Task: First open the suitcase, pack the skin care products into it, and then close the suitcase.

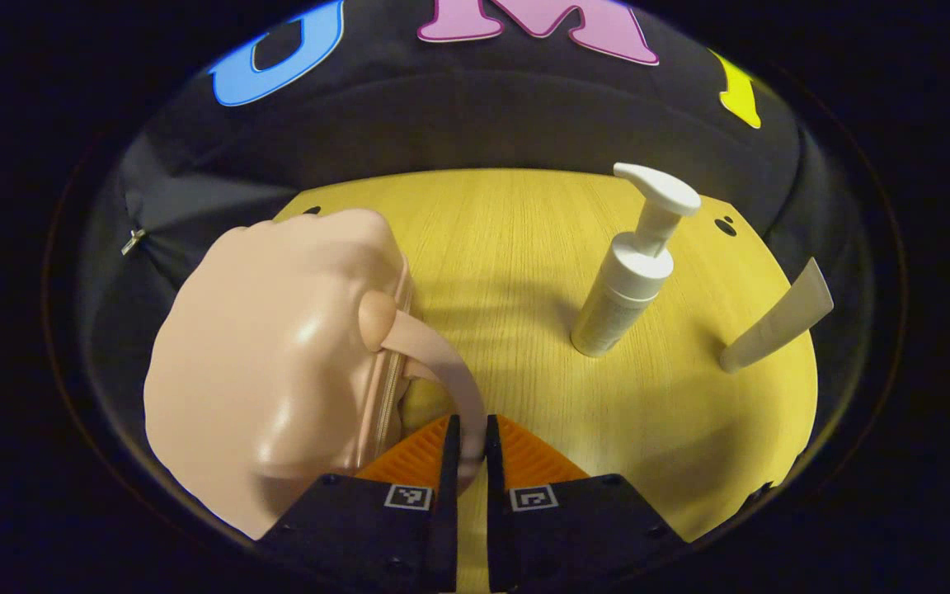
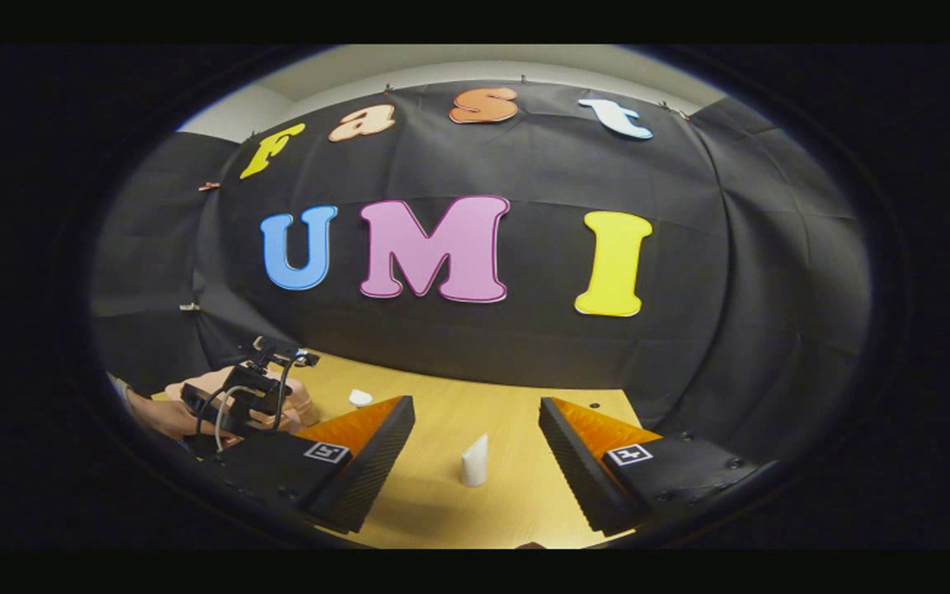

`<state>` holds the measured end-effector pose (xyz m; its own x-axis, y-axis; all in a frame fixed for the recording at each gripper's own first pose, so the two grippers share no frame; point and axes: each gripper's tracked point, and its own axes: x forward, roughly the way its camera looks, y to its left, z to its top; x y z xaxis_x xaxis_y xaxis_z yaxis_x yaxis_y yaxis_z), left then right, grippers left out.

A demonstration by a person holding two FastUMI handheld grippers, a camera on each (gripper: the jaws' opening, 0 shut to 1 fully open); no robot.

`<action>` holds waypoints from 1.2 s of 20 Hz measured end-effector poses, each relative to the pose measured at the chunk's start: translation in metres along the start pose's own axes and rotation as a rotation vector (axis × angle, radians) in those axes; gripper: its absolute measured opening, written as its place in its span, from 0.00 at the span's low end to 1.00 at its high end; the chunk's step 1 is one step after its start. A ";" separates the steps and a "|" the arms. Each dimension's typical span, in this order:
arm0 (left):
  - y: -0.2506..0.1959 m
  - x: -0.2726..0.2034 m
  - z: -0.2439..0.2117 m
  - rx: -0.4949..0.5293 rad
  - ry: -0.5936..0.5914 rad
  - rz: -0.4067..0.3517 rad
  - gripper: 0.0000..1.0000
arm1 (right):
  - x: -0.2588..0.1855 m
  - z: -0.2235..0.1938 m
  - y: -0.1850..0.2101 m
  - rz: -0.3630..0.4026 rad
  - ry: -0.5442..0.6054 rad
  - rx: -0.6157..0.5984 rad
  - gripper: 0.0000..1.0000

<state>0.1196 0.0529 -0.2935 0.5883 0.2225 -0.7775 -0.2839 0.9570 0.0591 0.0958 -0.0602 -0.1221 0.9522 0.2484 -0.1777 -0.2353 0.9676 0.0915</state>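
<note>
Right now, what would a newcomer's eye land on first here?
In the left gripper view, the pale pink suitcase at the left, its curved handle pinched by the left gripper. Further right on the yellow table stand a white pump bottle and a white tube. The right gripper hangs open above the table.

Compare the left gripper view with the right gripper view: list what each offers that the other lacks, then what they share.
Left gripper view: the left gripper shut on the handle of the pink suitcase, seen close up, and the pump bottle standing whole. Right gripper view: the right gripper open over the wooden table, and a hand holding the other gripper, seen from outside. Shared: the pink suitcase, the wooden table, the white tube standing upright, and the pump bottle's head.
</note>
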 end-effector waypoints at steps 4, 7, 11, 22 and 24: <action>-0.003 -0.018 0.011 0.053 -0.015 -0.105 0.12 | -0.001 0.007 -0.001 -0.020 -0.019 -0.004 0.97; 0.000 -0.036 0.022 0.010 0.004 -0.163 0.11 | -0.004 0.012 0.011 -0.042 -0.039 -0.024 0.96; 0.018 -0.083 0.047 0.053 -0.019 -0.255 0.11 | -0.010 0.024 0.034 -0.056 -0.072 -0.036 0.96; 0.173 -0.194 0.115 0.023 -0.157 -0.252 0.11 | 0.003 0.050 0.098 -0.015 -0.105 -0.062 0.96; 0.212 -0.201 0.124 0.024 -0.184 -0.210 0.11 | 0.007 0.055 0.109 -0.006 -0.109 -0.054 0.96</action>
<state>0.0345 0.2338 -0.0471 0.7607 0.0472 -0.6474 -0.1245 0.9894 -0.0742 0.0871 0.0448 -0.0591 0.9685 0.2388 -0.0705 -0.2367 0.9709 0.0371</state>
